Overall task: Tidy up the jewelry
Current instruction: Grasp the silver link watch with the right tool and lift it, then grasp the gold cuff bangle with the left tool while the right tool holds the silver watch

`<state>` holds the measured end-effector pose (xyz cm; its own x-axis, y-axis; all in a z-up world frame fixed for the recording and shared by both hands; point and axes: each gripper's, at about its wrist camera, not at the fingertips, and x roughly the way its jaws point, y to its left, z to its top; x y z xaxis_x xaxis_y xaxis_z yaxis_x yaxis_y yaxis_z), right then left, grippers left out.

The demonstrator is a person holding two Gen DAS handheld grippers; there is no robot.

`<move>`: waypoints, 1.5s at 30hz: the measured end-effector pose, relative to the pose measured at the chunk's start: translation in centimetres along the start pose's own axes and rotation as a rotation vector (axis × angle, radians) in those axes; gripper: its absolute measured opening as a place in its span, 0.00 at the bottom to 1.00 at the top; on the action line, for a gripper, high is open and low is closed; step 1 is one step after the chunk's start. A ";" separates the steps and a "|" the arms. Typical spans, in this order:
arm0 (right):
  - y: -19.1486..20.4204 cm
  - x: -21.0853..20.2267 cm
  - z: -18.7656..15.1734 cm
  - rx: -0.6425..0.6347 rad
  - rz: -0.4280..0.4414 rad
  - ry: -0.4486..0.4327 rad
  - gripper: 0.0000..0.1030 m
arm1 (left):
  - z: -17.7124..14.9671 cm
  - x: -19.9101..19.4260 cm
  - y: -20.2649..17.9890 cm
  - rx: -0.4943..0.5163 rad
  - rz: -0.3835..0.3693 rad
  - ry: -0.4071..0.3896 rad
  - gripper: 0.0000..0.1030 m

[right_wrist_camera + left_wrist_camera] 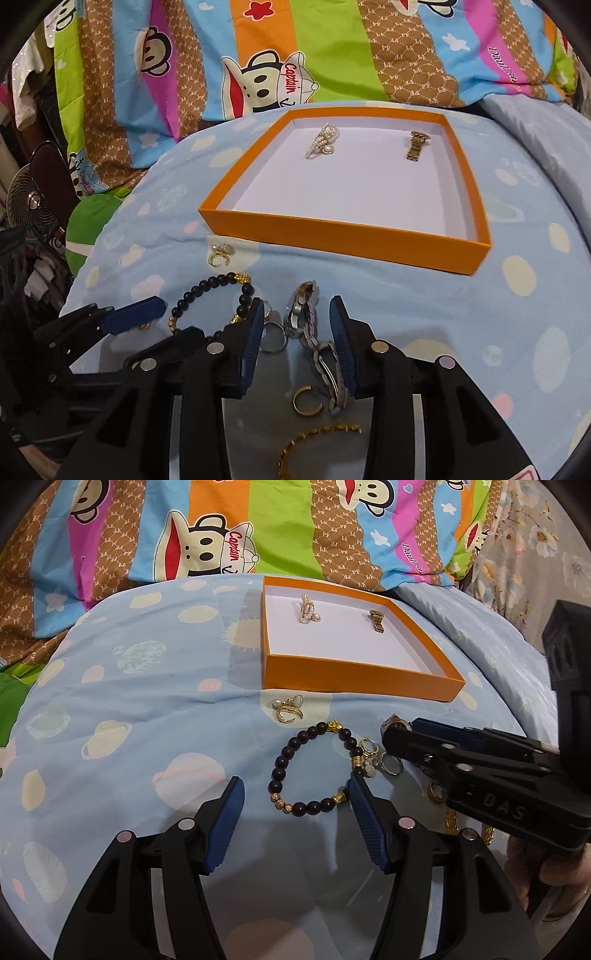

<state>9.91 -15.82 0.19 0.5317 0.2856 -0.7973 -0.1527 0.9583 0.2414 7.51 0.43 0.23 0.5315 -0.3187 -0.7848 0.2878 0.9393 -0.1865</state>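
Note:
An orange box (354, 674) (332, 236) with a white floor holds a pearl piece (308, 609) (323, 142) and a gold watch band (376, 620) (417, 146). On the blue quilt lie a dark bead bracelet (314, 768) (218, 291), gold earrings (288, 709) (221, 254), rings (391, 764) (273, 338), a silver watch (308, 325) and gold chains (317, 439). My left gripper (295, 790) is open, its right finger touching the bracelet. My right gripper (297, 306) (391, 734) is open, astride the silver watch.
A colourful cartoon-monkey pillow (221, 535) (295, 55) lies behind the box. A fan (31, 201) and clutter stand at the far left of the right wrist view. The quilt drops away at the right, beside floral fabric (535, 535).

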 end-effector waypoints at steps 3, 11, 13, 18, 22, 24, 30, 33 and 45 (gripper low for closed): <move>-0.3 0.0 -0.1 0.013 0.000 -0.008 0.12 | 0.2 0.2 0.0 0.010 0.002 -0.002 0.55; -2.0 -3.0 -0.4 0.065 -0.030 -0.082 0.08 | 0.6 0.2 0.1 0.007 -0.007 -0.001 0.55; -2.5 -4.0 -0.4 0.079 -0.038 -0.107 0.08 | 0.6 0.0 0.0 0.010 -0.015 -0.002 0.55; -3.3 -5.6 -0.7 0.091 -0.065 -0.137 0.08 | 0.5 -0.5 -1.0 0.030 -0.036 -0.015 0.55; -3.9 -6.1 -1.2 0.105 -0.077 -0.140 0.08 | 0.4 -0.8 -2.1 0.051 -0.058 -0.017 0.55; -4.2 -6.4 -1.6 0.115 -0.083 -0.142 0.08 | 0.3 -1.1 -2.7 0.061 -0.077 -0.020 0.55; -5.4 -7.4 -1.8 0.140 -0.104 -0.164 0.08 | -0.6 -1.6 -6.5 0.127 -0.168 0.002 0.55; -6.1 -7.7 -1.6 0.148 -0.115 -0.171 0.08 | -1.6 -1.3 -8.9 0.185 -0.204 0.022 0.55; -7.0 -7.9 -1.7 0.155 -0.102 -0.166 0.08 | -3.5 0.2 -13.2 0.291 -0.197 0.049 0.56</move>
<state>5.34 -24.75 3.80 0.6695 0.1703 -0.7231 0.0317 0.9659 0.2568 1.06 -11.62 0.49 0.4061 -0.4768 -0.7796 0.5995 0.7828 -0.1666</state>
